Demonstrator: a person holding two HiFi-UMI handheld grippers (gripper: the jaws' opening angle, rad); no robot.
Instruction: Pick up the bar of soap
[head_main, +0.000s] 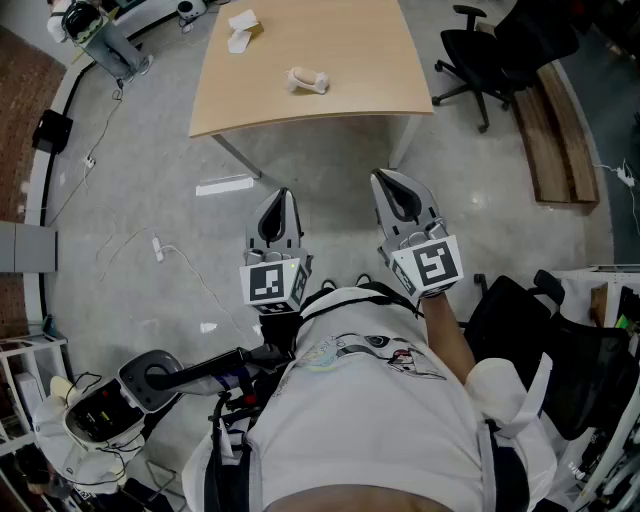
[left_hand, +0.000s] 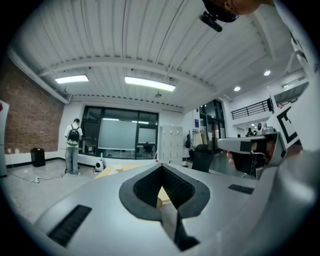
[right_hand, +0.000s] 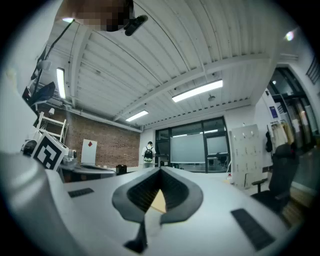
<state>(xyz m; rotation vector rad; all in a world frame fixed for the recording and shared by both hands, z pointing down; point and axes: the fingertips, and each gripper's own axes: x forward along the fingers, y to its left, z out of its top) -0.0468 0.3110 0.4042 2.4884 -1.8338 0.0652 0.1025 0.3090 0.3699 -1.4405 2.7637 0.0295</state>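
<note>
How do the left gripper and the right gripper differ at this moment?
The right gripper reaches nearer to the table than the left gripper. The right gripper's marker cube is tilted; the left gripper's marker cube sits nearly square. Both are shut, empty, and short of the bar of soap.

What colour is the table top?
Light beige wood, the rectangular table top; it shows best in the head view.
</note>
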